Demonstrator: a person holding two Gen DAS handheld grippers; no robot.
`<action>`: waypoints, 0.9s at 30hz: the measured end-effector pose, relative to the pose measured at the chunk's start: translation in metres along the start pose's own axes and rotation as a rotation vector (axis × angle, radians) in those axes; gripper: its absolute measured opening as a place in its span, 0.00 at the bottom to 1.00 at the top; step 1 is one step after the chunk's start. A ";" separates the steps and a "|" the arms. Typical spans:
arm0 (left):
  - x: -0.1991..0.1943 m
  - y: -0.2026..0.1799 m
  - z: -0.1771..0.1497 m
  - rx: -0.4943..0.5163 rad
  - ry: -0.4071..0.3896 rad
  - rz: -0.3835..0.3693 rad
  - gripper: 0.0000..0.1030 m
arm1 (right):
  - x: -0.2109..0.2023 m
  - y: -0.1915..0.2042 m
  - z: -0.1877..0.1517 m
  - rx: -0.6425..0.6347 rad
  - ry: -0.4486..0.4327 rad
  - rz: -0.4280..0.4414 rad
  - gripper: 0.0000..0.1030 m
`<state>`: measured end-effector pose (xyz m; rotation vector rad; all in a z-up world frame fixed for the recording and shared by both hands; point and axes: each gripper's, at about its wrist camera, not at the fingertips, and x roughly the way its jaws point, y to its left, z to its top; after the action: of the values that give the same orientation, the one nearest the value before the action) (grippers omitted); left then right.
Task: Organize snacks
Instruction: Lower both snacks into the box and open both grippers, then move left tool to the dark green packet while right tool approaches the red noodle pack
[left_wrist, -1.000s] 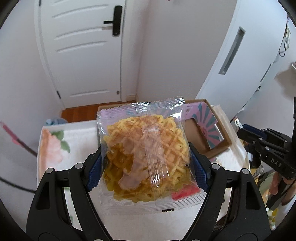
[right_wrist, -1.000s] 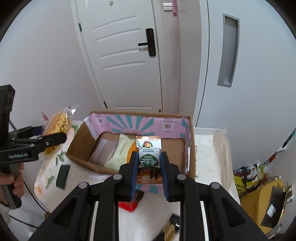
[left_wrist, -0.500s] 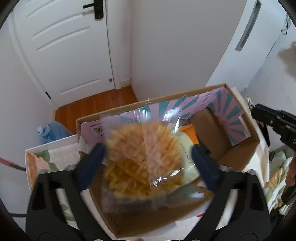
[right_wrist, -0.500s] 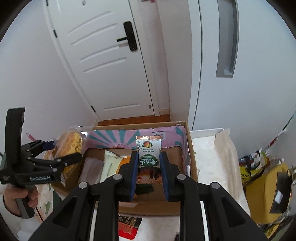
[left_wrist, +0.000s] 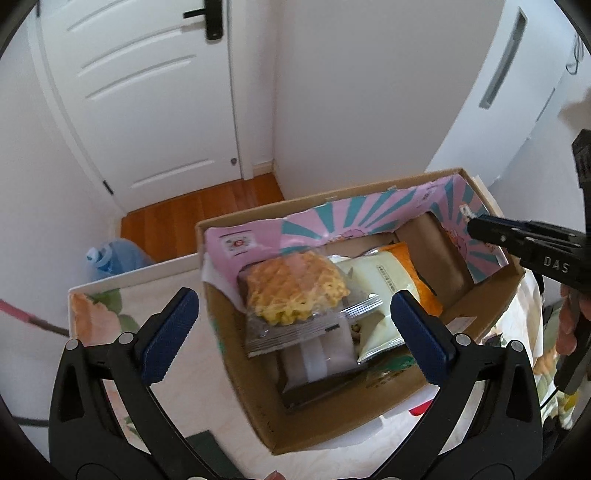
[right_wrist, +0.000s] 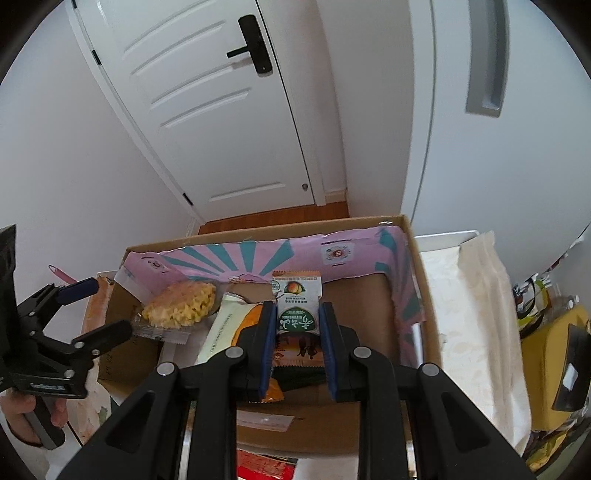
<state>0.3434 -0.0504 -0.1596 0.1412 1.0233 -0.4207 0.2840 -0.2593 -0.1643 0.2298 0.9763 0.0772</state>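
Cardboard box (left_wrist: 236, 332) sits on the cloth-covered table (left_wrist: 229, 413), its inner walls lined with pink and teal paper, and it already carries several snacks. Inside it, at the left end, the waffle packet (left_wrist: 295, 291) lies tilted on top of a clear-wrapped pack (left_wrist: 317, 354), its clear seam pointing toward the near wall, just beside a pale green and orange bag (left_wrist: 388, 291) that runs lengthwise from near wall to far wall. Above that end the left gripper (left_wrist: 291, 328) hangs spread wide with nothing between its blue pads, so the waffle looks delivered. Over the middle of the box the right gripper (right_wrist: 298, 343) is clenched on a small green and white sachet (right_wrist: 297, 306), held upright with its long axis pointing away from the camera toward the far wall, its orange lower part showing below the pads. What the coming move turns on is this: the bare brown floor (right_wrist: 362, 314) of the box lies directly ahead of and to the right of the sachet, toward the box's right wall, while the bag and the waffle fill the left half. Judging from this, the right hand is the nearer one and should lower the sachet straight down or slightly rightward, keeping its length parallel to the bag, before letting go. A red wrapper (right_wrist: 266, 469) remains on the table outside the near wall
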 end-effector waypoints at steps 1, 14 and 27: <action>-0.002 0.002 0.000 -0.005 -0.003 0.004 1.00 | 0.003 0.000 0.002 0.010 0.012 0.008 0.21; -0.020 0.007 -0.022 -0.070 -0.028 0.048 1.00 | 0.033 -0.009 0.008 0.098 0.070 0.083 1.00; -0.067 -0.002 -0.054 -0.144 -0.098 0.111 1.00 | -0.019 -0.006 -0.013 0.033 -0.006 0.114 1.00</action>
<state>0.2699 -0.0173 -0.1304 0.0474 0.9413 -0.2500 0.2622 -0.2662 -0.1575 0.3159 0.9590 0.1653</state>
